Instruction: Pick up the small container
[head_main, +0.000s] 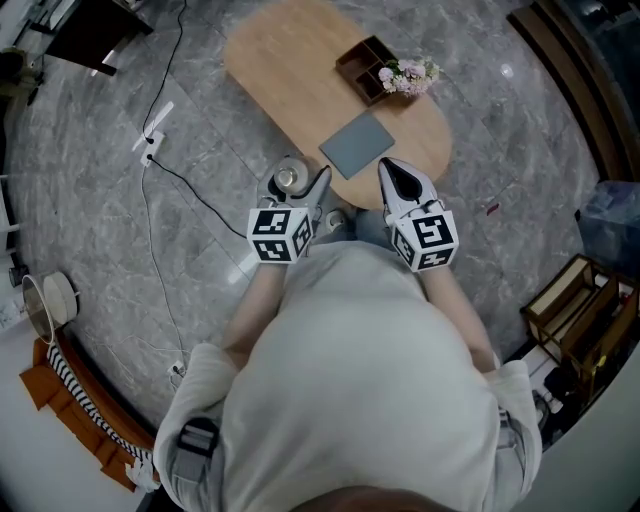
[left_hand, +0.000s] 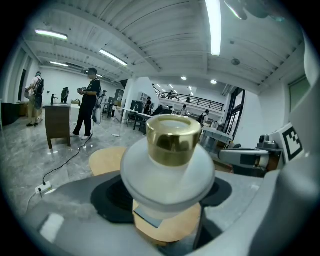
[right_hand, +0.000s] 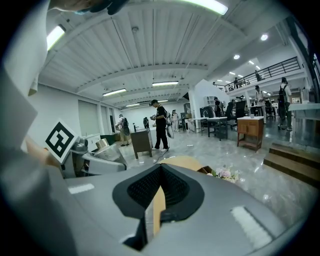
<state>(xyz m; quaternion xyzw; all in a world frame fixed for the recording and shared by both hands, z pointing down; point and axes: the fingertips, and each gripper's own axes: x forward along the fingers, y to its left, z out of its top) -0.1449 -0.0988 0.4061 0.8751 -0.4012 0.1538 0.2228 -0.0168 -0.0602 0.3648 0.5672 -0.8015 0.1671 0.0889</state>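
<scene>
The left gripper (head_main: 300, 187) was clamped round the small container (left_hand: 170, 165), a white jar with a gold cap (left_hand: 173, 140), carried just off the near end of the oval wooden table (head_main: 290, 70). Beside it, the right gripper (head_main: 398, 178) was closed on nothing. Farther along the table lay a grey mat (head_main: 357, 145), a wooden tray (head_main: 362, 62) and flowers (head_main: 408, 76).

Pale, perhaps white, short-sleeved shirt (head_main: 350, 380)

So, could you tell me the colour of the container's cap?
Shiny gold cap, clearest in the left gripper view.
</scene>
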